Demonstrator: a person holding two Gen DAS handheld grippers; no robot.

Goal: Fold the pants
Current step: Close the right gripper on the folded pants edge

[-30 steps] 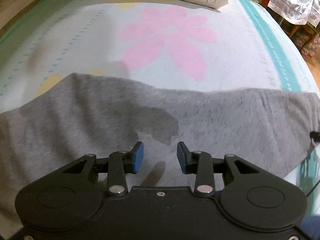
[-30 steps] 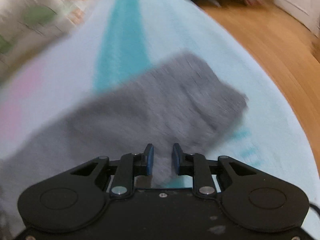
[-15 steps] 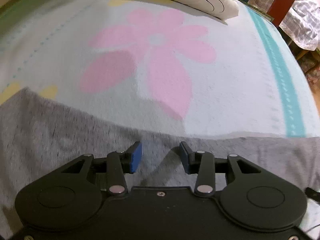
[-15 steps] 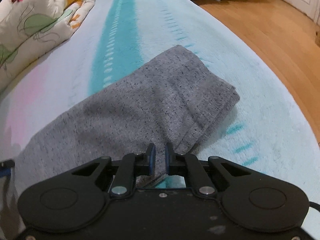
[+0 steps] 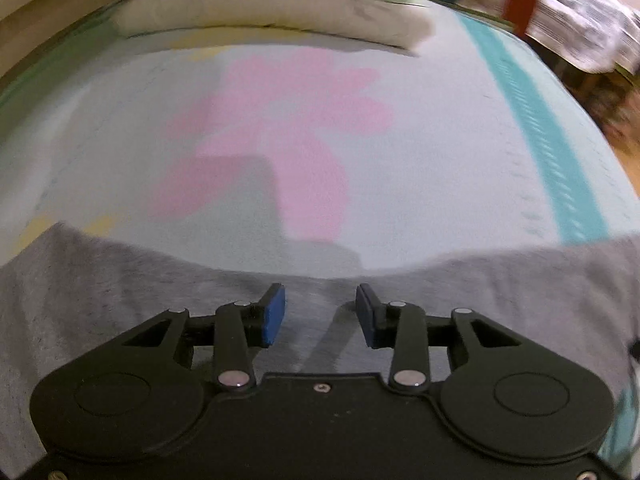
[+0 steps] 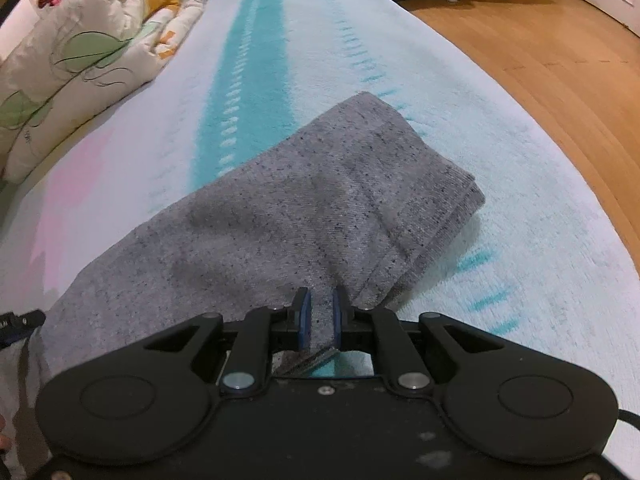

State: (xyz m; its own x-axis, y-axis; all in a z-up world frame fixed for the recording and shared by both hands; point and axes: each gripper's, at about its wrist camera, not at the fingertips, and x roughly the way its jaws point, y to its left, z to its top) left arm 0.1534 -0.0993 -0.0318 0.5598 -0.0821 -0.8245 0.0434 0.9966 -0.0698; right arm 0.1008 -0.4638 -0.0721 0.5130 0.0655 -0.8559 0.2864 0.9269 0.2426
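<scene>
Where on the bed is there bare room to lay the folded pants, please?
Free: the sheet between the gray pants and the quilt, over the pink flower; also the strip beyond the pant hem toward the wooden floor. Crowded: the quilt side.

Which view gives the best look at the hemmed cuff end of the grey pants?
The right wrist view: the cuff end lies sharp and whole on the bed, hem stitching visible. The left wrist view is blurred and shows only plain grey pants fabric, no cuff.
</scene>
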